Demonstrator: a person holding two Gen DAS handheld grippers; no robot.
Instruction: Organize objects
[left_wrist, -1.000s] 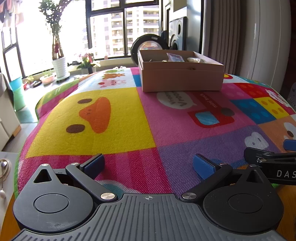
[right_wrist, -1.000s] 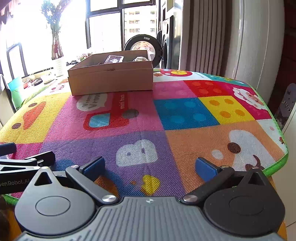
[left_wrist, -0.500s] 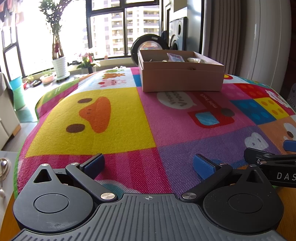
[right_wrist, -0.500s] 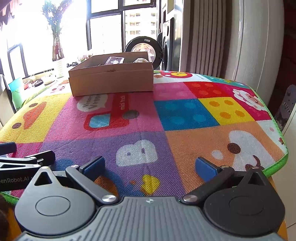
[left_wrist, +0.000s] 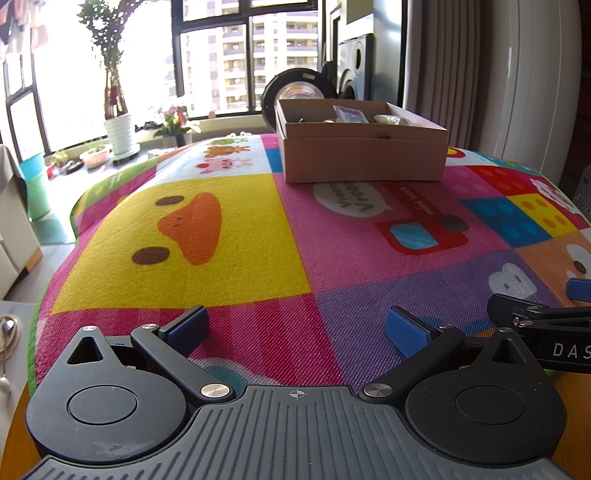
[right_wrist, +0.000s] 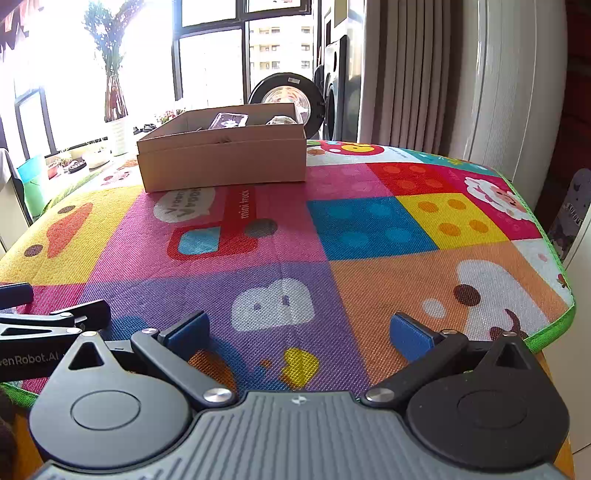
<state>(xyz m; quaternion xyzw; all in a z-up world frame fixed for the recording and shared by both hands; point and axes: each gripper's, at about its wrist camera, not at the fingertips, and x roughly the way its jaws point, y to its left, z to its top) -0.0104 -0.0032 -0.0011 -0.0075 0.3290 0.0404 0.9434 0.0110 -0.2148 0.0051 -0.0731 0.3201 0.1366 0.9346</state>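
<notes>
The left hand-held gripper (left_wrist: 297, 328) sits low at the near edge of the tabletop (left_wrist: 22, 443), its two black fingers spread wide with nothing between them. Each finger ends in a flat blue pad (left_wrist: 406, 330) with a matte face. The right hand-held gripper (right_wrist: 300, 332) rests just beside it to the right, jaws likewise wide apart and empty. Both bodies are ribbed grey plastic flanked by smooth round black discs.

A woven mat (left_wrist: 258, 236) covers the tabletop, its coarse weave printed in bright squares: a yellow duck face at the left, a pink panel with a red truck in the middle, blue and yellow studded blocks at the right, and purple and orange patches nearest the grippers. A green hem (right_wrist: 554, 325) runs along the mat's right edge.

At the far side of the mat stands a shallow rectangular cardboard box (left_wrist: 364, 158), open at the top, with plain tan walls. Inside it lie a few small things, among them a clear crinkled packet (left_wrist: 349, 112) and a pale lumpy item (left_wrist: 391, 119); what they are cannot be told. The box is well apart from both grippers.

Beyond the tabletop, a tall plant in a ribbed white pot (left_wrist: 119, 133) stands by the window.
</notes>
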